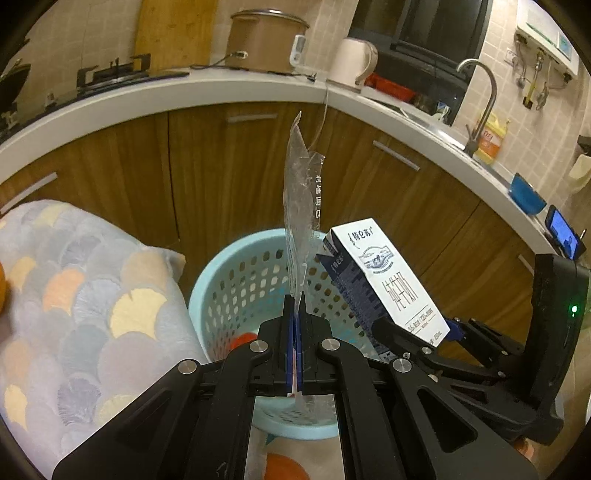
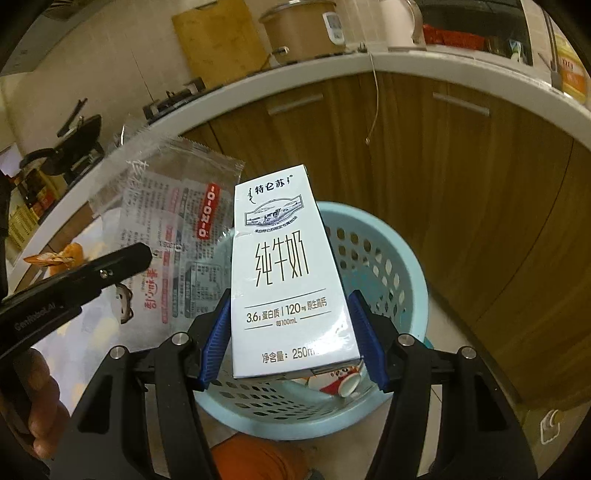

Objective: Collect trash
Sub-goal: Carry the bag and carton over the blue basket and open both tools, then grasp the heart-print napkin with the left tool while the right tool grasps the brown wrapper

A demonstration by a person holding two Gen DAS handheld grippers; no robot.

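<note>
Left claw [image 1: 295, 299]: jaws pressed together on the clear wrapper [image 1: 300, 206], which stands upright above the blue basket [image 1: 207, 284]. Right claw [image 2: 291, 325]: blue pads [image 2: 216, 339] clamped on both sides of the milk carton [image 2: 288, 280], above the same basket, just right of the left claw.

Premises: domestic kitchen. A white curved countertop [image 1: 207, 86] runs above wood-grain cabinet doors [image 1: 229, 177] fitted with bar handles. On the counter stand a gas hob [image 1: 110, 74], a brown rice cooker [image 1: 264, 42], a pale electric kettle [image 1: 351, 64] and a wooden chopping board [image 1: 173, 33] leaning on the tiled wall. A steel gooseneck tap [image 1: 480, 99] marks the sink position. A wall-mounted water heater [image 1: 546, 37] with exposed pipes is noted at upper right. A blue bowl [image 1: 526, 194] sits near the counter edge
</note>
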